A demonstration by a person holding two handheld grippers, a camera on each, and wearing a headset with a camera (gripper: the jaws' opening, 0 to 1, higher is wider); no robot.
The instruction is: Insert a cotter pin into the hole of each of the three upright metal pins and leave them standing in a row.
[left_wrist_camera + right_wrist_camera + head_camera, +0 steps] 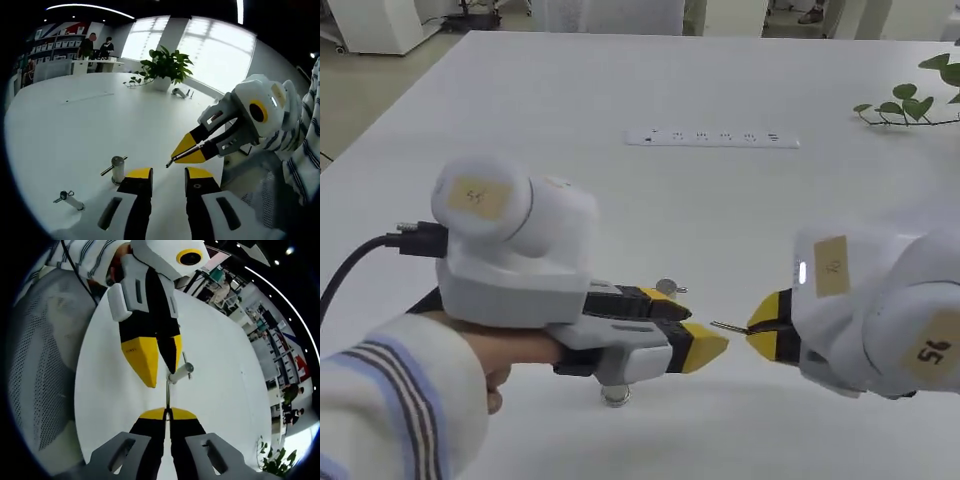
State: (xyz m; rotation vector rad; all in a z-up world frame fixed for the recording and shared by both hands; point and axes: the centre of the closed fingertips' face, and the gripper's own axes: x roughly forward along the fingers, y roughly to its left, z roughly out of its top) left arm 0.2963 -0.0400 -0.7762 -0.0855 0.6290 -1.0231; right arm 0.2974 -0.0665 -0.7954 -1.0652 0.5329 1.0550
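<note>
My right gripper (752, 328) is shut on a thin cotter pin (726, 327), which sticks out toward my left gripper (712, 345). The left gripper (168, 173) stands open with nothing between its fingers, its tips just short of the cotter pin (173, 160). An upright metal pin (118, 169) with a cotter pin through it stands to the left of those fingers. A second metal pin (73, 200) carrying a cotter pin lies tilted further left. In the right gripper view the held cotter pin (167, 390) points at the left gripper's yellow fingertips (142, 360), beside a metal pin (182, 372).
A white power strip (712, 138) lies across the far middle of the white table (620, 200). A leafy plant (910, 102) reaches in at the far right. A metal pin (667, 288) stands just behind the left gripper, and a round metal piece (615, 395) shows beneath it.
</note>
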